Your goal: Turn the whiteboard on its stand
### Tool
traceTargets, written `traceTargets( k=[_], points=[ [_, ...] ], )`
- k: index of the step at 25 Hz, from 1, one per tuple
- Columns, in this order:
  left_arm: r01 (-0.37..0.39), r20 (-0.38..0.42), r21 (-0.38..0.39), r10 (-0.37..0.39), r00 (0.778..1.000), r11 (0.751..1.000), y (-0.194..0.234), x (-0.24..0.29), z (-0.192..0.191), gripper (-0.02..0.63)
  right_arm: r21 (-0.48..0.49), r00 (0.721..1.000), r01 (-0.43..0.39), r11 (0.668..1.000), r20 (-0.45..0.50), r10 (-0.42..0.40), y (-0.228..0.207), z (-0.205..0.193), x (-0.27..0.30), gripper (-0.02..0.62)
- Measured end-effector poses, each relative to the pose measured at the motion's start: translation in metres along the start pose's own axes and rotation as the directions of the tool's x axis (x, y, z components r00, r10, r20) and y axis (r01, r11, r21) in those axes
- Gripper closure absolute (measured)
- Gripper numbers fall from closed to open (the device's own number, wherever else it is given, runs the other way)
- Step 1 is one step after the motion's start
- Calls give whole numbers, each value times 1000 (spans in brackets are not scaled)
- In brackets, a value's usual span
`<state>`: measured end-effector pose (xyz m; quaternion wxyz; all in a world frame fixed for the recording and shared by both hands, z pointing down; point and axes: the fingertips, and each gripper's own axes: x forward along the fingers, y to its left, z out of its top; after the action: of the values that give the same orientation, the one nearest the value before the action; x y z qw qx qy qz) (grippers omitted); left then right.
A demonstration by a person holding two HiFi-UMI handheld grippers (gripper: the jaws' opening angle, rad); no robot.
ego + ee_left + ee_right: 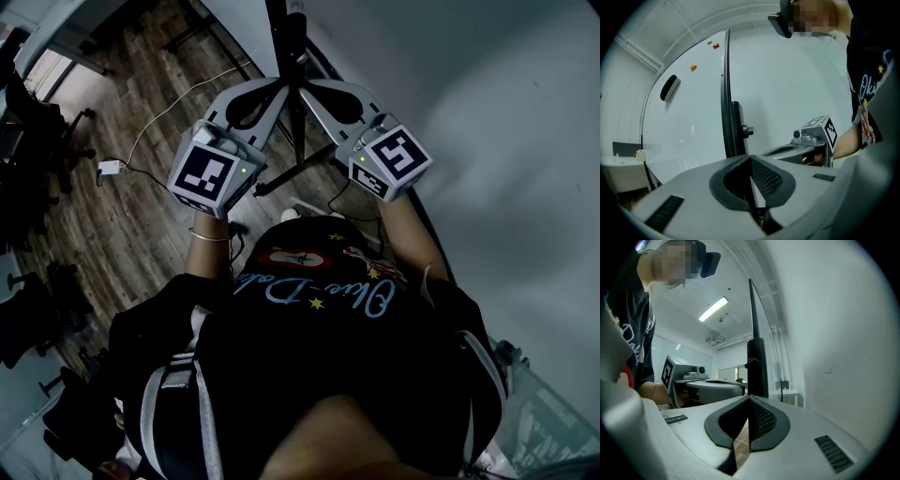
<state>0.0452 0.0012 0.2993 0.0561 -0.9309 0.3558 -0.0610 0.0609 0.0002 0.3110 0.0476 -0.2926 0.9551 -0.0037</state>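
The whiteboard (684, 117) stands edge-on ahead, its black frame edge (725, 89) rising beside the stand's black post (757, 364). An eraser (670, 87) and small magnets (712, 44) stick to its white face. From above, the board (487, 112) fills the right and the post (292, 84) stands between the two grippers. My left gripper (750, 158) is shut, tips meeting just short of the post, nothing visible between them. My right gripper (750, 398) is likewise shut with nothing between its jaws. The two sit side by side, level, left gripper (279, 91) left of the post, right gripper (317, 91) right of it.
The stand's dark legs (291, 172) spread over a wooden floor (141, 84). A white cable with an adapter (110, 168) lies at the left, with office chairs (33, 122) beyond it. A pale desk (618, 164) stands behind the board's left side.
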Motion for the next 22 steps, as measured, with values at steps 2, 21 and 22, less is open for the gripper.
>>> traceTargets(
  k=[2, 21, 22],
  points=[
    [-1, -5, 20, 1, 1000, 1000, 0, 0, 2, 588, -4, 1000, 1, 1000, -4, -1, 0, 2, 1, 569],
    [6, -23, 43, -5, 1000, 999, -10, 0, 3, 588, 9, 1000, 3, 1000, 1, -3, 0, 7, -10, 571],
    [7, -26, 45, -5, 1000, 999, -11, 0, 3, 588, 10, 1000, 0, 1000, -1, 0, 1, 6, -11, 571]
  ],
)
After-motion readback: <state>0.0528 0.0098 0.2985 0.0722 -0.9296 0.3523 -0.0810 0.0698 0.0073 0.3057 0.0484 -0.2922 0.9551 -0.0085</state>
